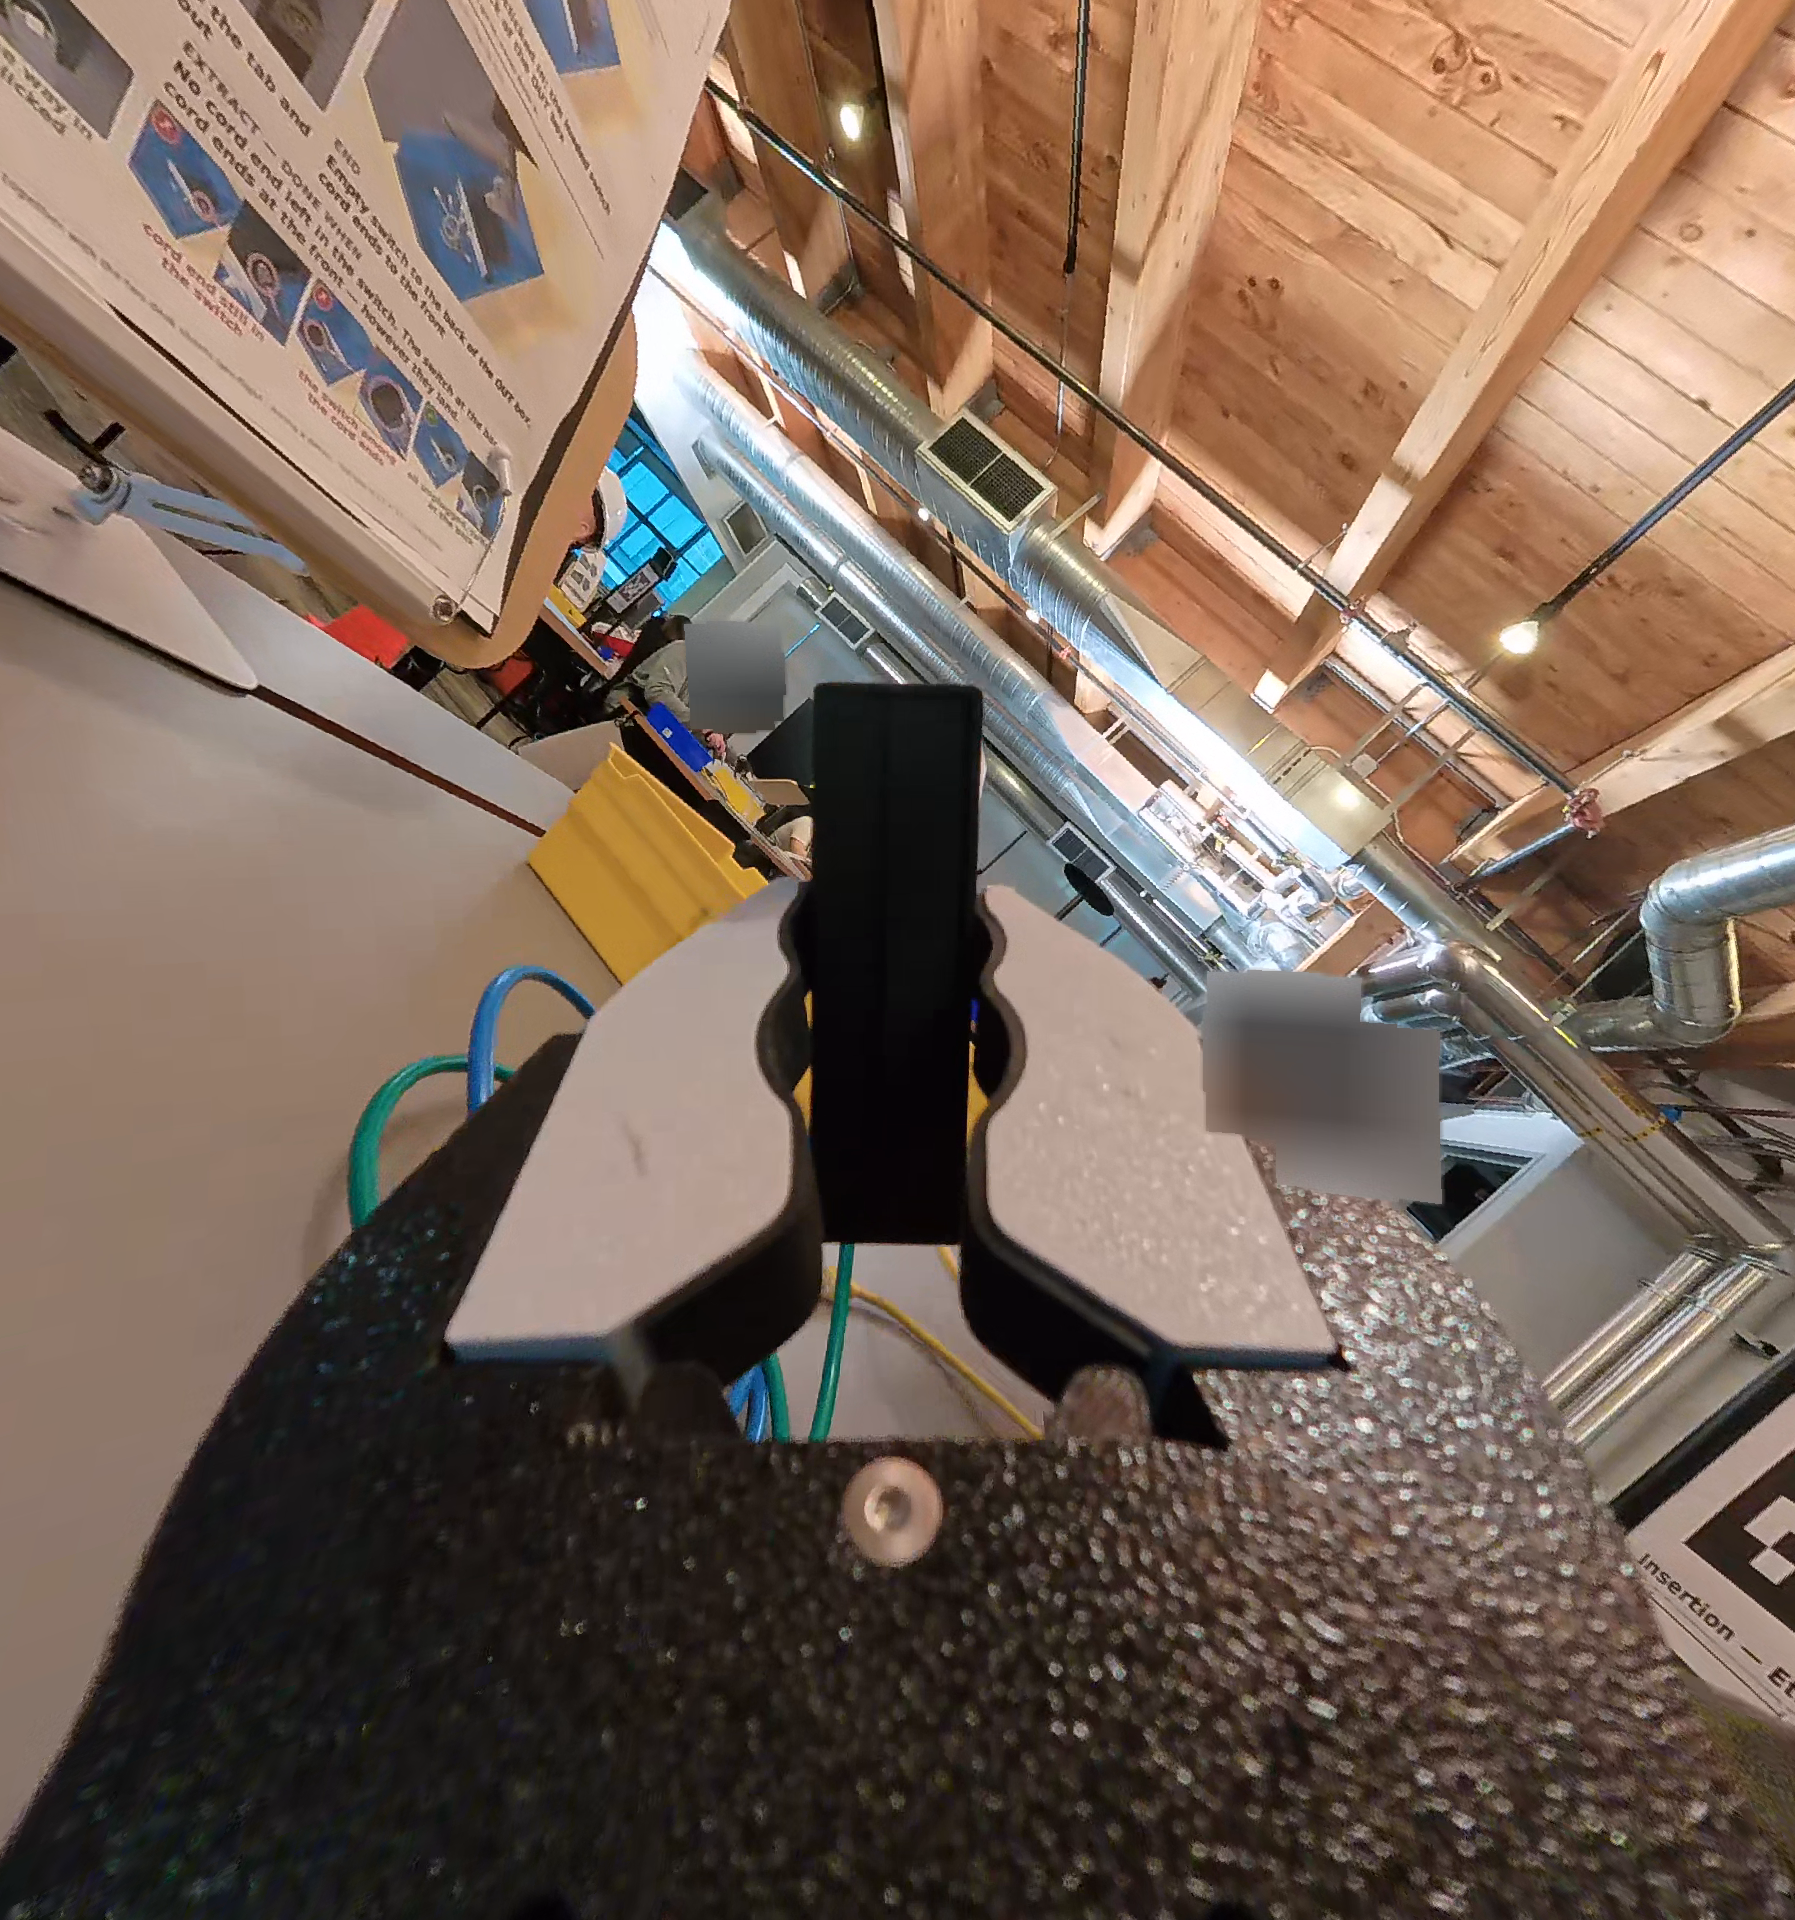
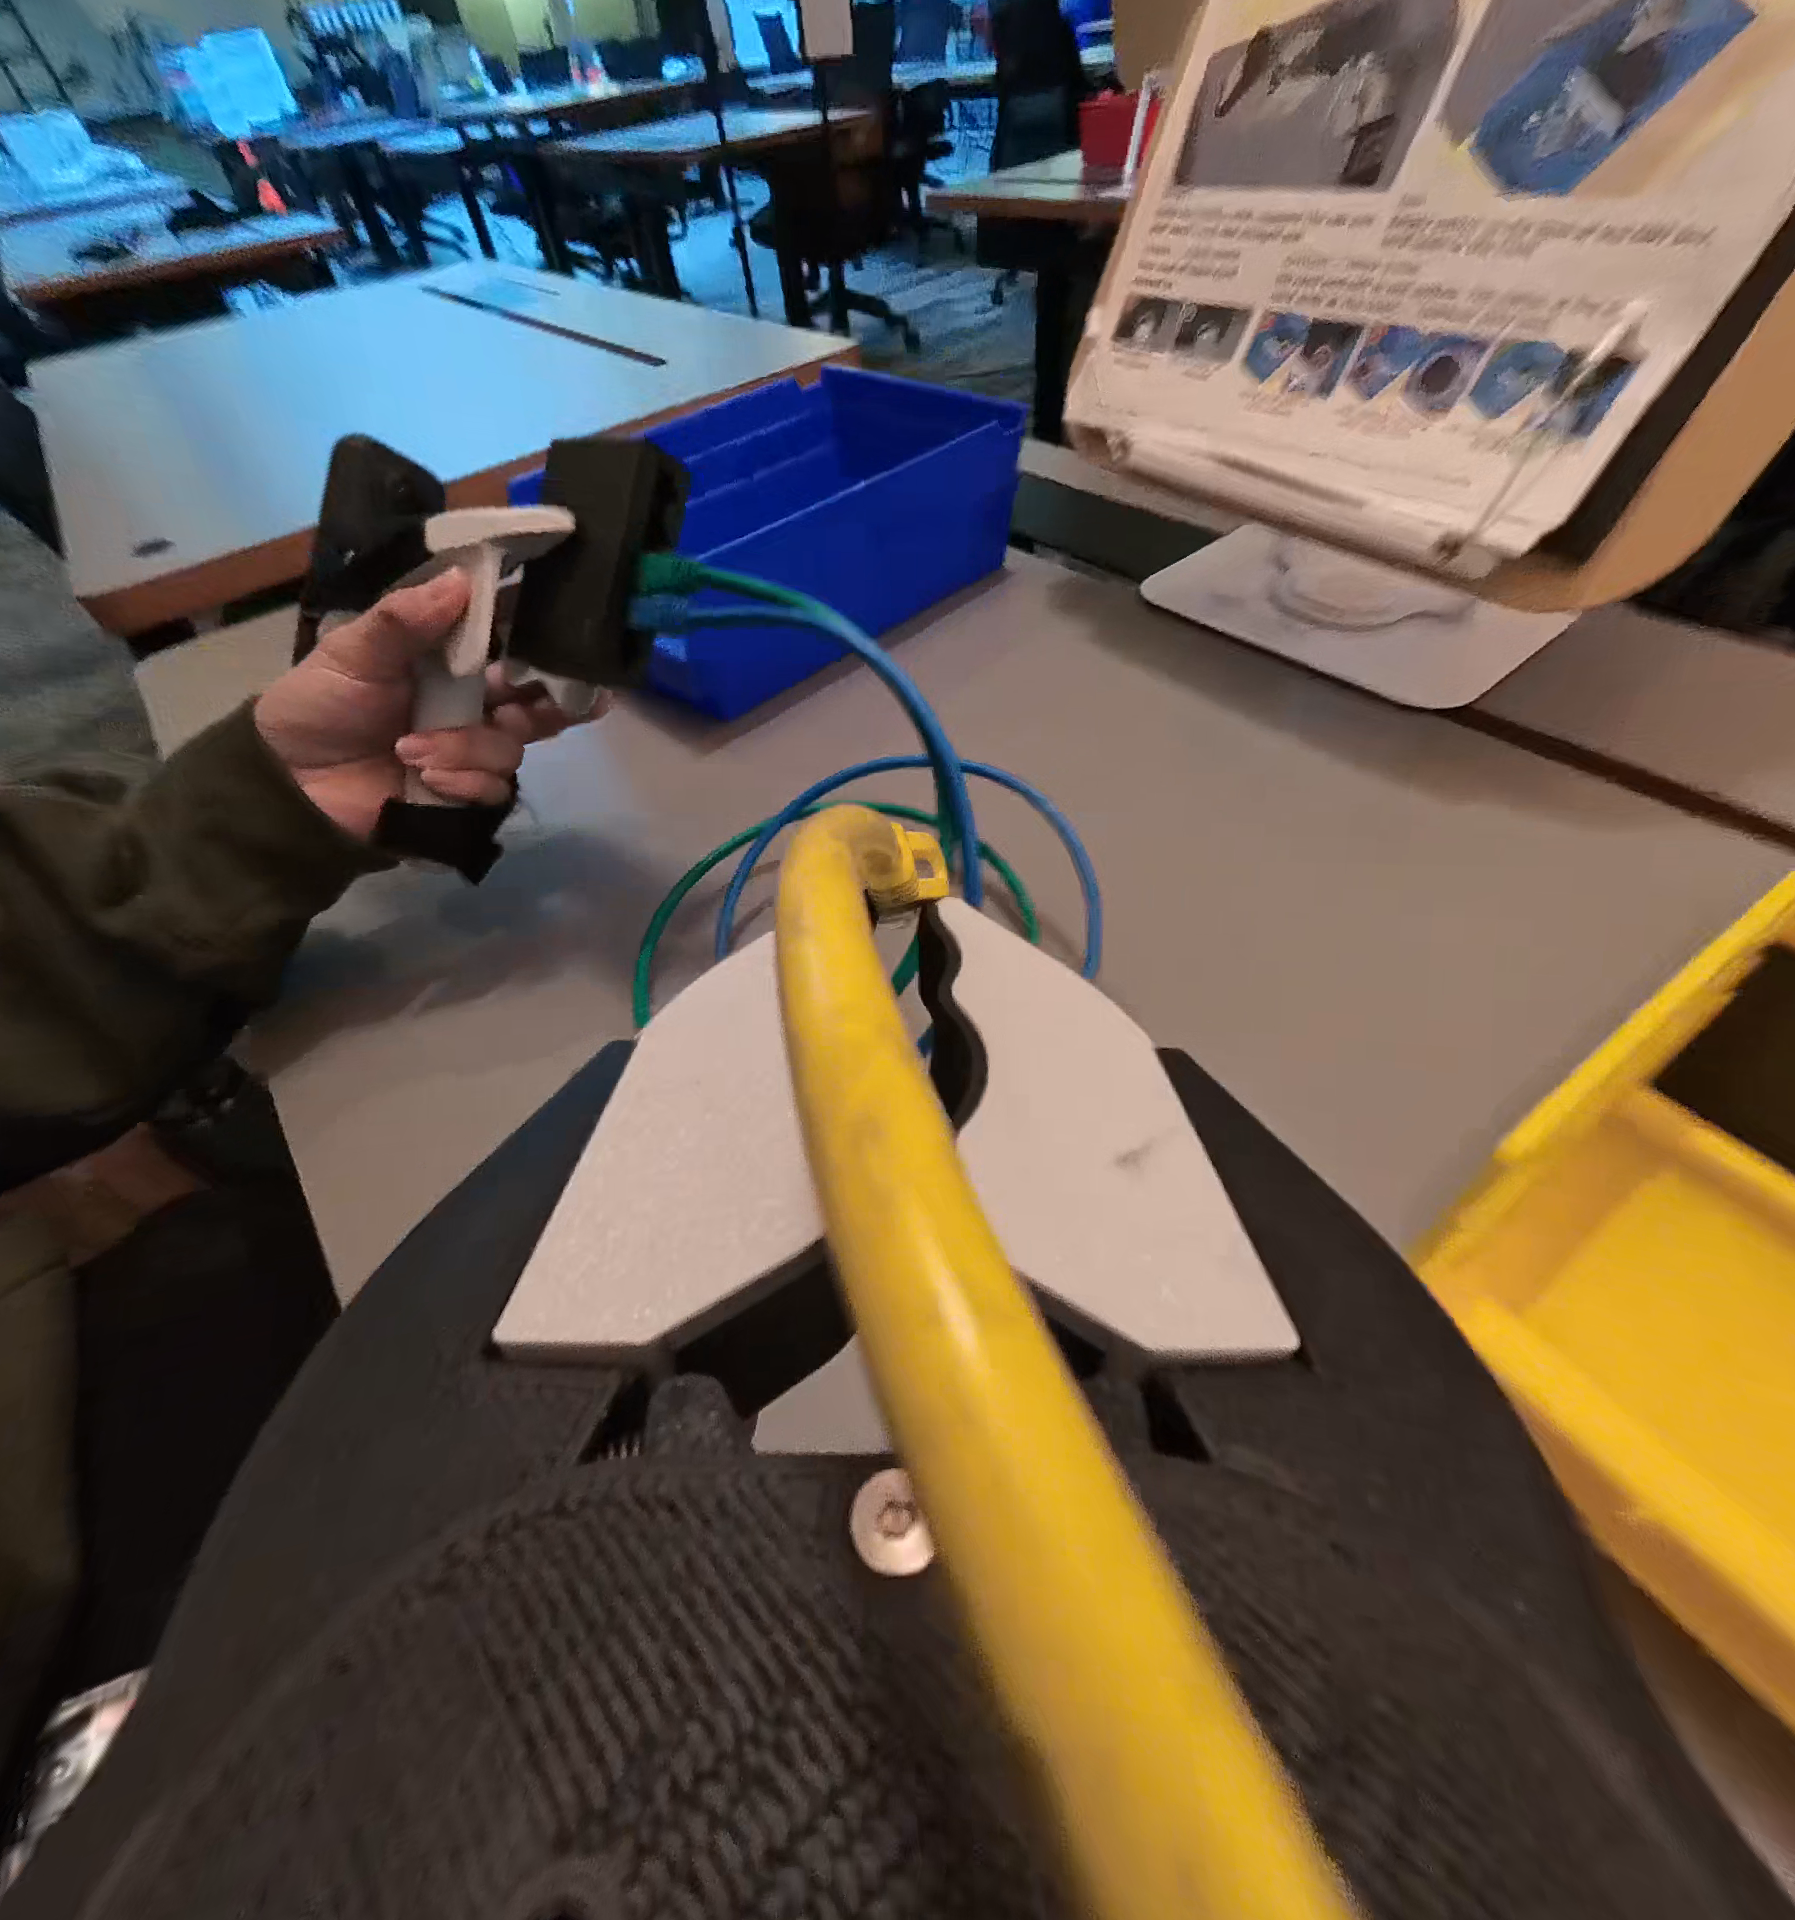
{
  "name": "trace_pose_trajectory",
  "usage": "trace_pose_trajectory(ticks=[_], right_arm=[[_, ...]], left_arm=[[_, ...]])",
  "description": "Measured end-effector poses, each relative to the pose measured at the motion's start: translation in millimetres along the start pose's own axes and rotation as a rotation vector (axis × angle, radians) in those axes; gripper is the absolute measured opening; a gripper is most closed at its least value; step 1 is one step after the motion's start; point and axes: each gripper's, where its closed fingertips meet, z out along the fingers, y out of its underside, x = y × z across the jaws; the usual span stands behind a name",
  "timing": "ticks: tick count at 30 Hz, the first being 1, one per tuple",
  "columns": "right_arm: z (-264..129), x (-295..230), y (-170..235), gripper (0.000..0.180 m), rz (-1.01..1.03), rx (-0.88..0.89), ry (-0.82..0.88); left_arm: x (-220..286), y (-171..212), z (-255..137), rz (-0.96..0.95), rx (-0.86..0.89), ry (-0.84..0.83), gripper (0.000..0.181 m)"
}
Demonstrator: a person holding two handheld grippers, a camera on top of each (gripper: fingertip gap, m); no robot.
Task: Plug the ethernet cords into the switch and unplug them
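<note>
My left gripper [image 1: 895,940] is shut on the black switch [image 1: 893,966] and holds it on edge in the air, tilted up toward the ceiling. In the right wrist view the same switch [image 2: 592,561] is at the upper left, held by that gripper [image 2: 519,582] in a person's hand. A green cord [image 2: 768,592] and a blue cord [image 2: 872,675] are plugged into its side and loop down onto the grey table [image 2: 1288,883]. My right gripper [image 2: 919,914] is shut on the yellow cord [image 2: 903,1195] just behind its plug [image 2: 908,862], above the table, apart from the switch.
A blue bin [image 2: 841,509] stands behind the switch. A yellow bin [image 2: 1651,1299] is at the right, also in the left wrist view [image 1: 644,862]. An instruction board on a white stand [image 2: 1392,343] is at the back right. A marker card [image 1: 1766,1538] lies at the right.
</note>
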Motion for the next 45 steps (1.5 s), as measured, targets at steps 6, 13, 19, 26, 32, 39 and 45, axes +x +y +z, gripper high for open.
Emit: trace_pose_trajectory(ticks=[6,13,19,26,32,39,45], right_arm=[[-42,29,-106,0.009,-0.008,0.014,-0.031],[-65,101,-188,0.009,0.075,0.158,-0.039],[-61,145,-213,0.009,0.006,0.213,0.013],[-26,213,-138,0.009,0.284,0.132,0.038],[-18,204,-6,0.000,0.610,-0.297,-0.004],[-46,201,86,0.030,0.712,-0.666,0.135],[-80,188,93,0.067,0.096,-0.943,0.204]], left_arm=[[1,-1,-1,-0.004,-0.004,0.004,0.027],[1,-1,0,-0.014,-0.008,0.013,0.027],[-1,5,3,-0.022,-0.027,0.023,0.027],[-5,20,8,-0.032,-0.070,0.025,0.027],[-8,25,9,-0.043,-0.088,0.026,0.027],[-10,29,11,-0.057,-0.094,0.031,0.026],[-8,29,11,-0.058,-0.095,0.036,0.027]])
